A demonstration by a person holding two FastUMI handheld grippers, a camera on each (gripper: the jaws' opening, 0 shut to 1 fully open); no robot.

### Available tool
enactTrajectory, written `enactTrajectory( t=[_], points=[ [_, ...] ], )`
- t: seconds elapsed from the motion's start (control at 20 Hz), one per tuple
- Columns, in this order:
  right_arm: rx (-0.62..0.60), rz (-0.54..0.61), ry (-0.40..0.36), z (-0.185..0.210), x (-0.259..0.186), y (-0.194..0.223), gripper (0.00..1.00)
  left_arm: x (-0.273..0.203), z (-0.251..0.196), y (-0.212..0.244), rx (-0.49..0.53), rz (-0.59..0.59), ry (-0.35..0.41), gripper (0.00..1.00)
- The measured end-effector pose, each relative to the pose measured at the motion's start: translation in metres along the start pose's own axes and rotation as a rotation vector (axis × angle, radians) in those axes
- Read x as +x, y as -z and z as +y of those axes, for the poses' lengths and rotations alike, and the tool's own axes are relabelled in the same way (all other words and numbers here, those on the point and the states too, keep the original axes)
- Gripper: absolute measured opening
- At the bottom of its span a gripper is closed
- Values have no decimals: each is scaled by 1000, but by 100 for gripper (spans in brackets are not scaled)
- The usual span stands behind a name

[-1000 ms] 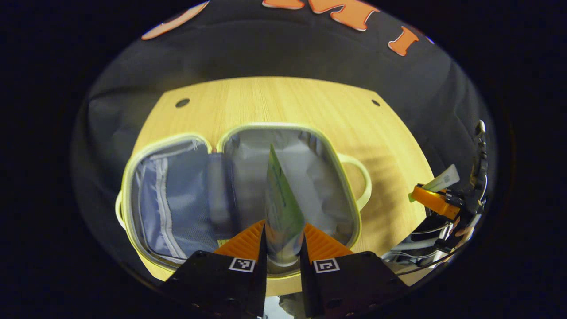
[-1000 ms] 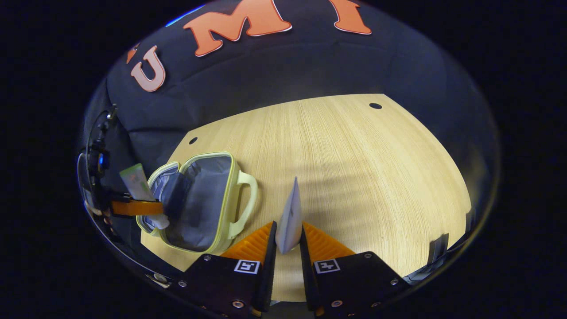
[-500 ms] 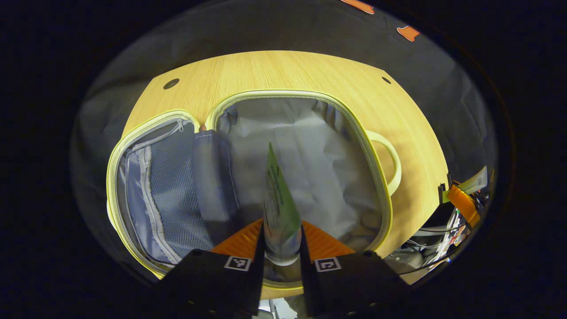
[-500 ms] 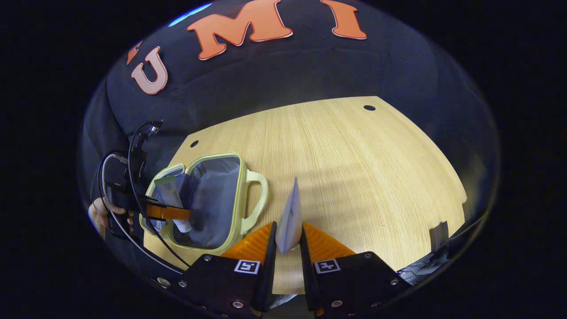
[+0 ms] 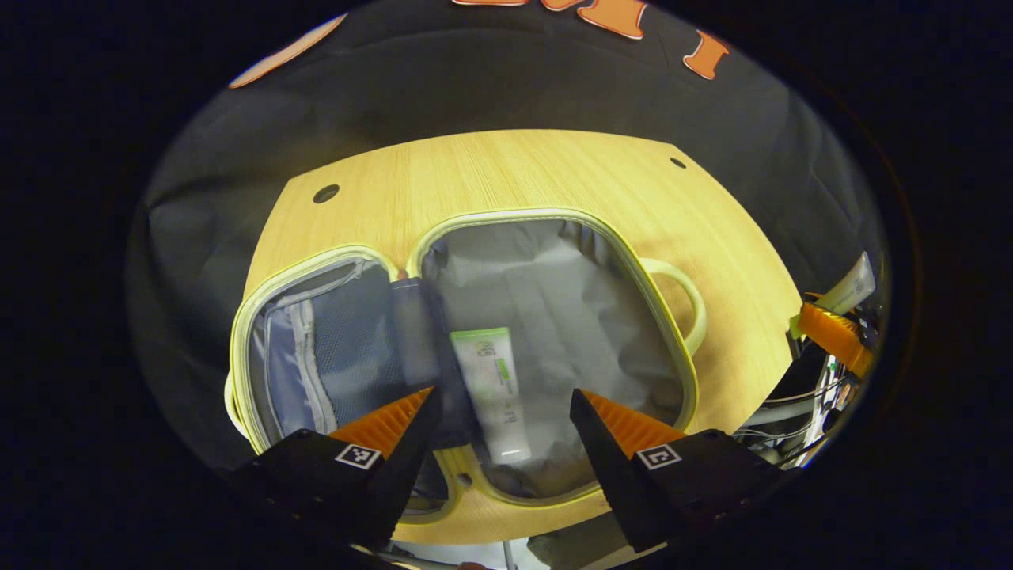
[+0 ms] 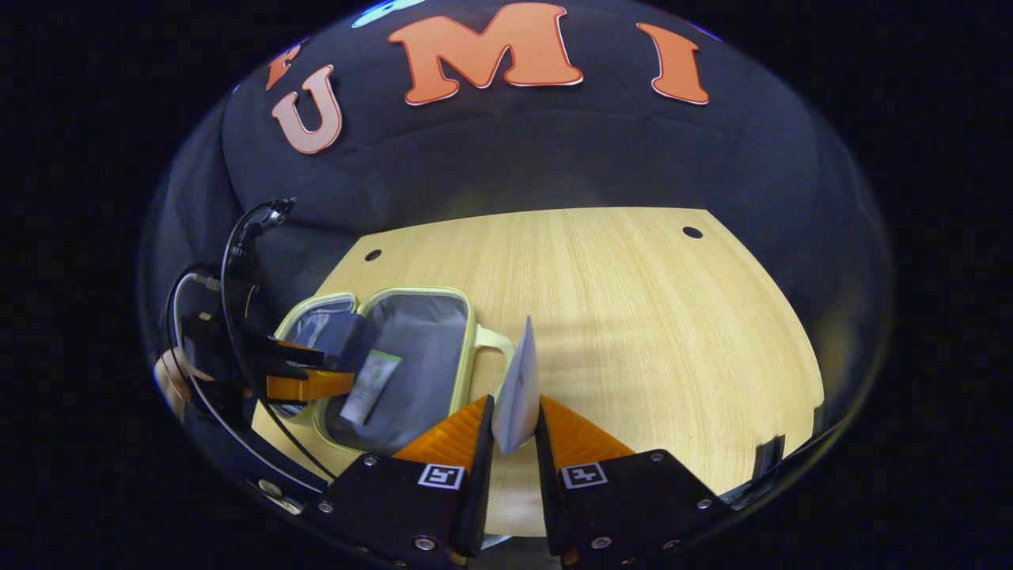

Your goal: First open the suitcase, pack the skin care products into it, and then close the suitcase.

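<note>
A small pale-yellow suitcase (image 5: 681,372) lies open flat on the wooden table, grey lining up. A white-and-green tube (image 5: 492,388) rests in its right half, beside the centre divider. My left gripper (image 5: 502,405) hovers over it, open, fingers apart on either side of the tube without touching it. In the right gripper view the same suitcase (image 6: 468,348) and tube (image 6: 369,388) lie at the left, with the left gripper (image 6: 313,372) above them. My right gripper (image 6: 514,419) is shut on a white tube (image 6: 518,392), held upright just right of the suitcase's handle (image 6: 495,340).
The wooden table (image 6: 649,317) stretches wide to the right of the suitcase. The suitcase's left half has a mesh zip pocket (image 5: 324,364). A hand (image 6: 168,376) and cables hold the left gripper at the table's left edge. Black cloth wall stands behind.
My left gripper opened and let the green tube drop flat into the suitcase's right half, then drew back a little. My right gripper carried the white tube closer to the suitcase.
</note>
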State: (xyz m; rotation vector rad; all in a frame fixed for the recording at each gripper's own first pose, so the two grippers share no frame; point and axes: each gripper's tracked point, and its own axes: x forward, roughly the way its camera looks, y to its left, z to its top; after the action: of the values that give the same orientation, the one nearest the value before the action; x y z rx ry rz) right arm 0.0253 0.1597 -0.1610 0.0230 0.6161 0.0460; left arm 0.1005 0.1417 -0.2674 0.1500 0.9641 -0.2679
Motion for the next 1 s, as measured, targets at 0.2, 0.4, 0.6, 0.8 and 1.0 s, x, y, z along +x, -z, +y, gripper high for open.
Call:
enactTrajectory(
  t=[0.2, 0.4, 0.6, 0.8, 1.0],
  points=[
    [-28, -12, -16, 31, 1, -15, 31, -33, 21, 8, -79, -84, 40, 100],
    [-129, 9, -56, 80, 12, -26, 31, -77, 73, 21, -132, -137, -18, 98],
    [-154, 181, -136, 126, 40, 4, 31, -116, 124, 45, -230, -165, -82, 98],
    [-151, 329, -148, 138, 64, 30, 31, -130, 162, 77, -326, -160, -117, 98],
    [-165, 412, -97, 132, 89, 55, 31, -138, 189, 105, -386, -146, -172, 98]
  ],
)
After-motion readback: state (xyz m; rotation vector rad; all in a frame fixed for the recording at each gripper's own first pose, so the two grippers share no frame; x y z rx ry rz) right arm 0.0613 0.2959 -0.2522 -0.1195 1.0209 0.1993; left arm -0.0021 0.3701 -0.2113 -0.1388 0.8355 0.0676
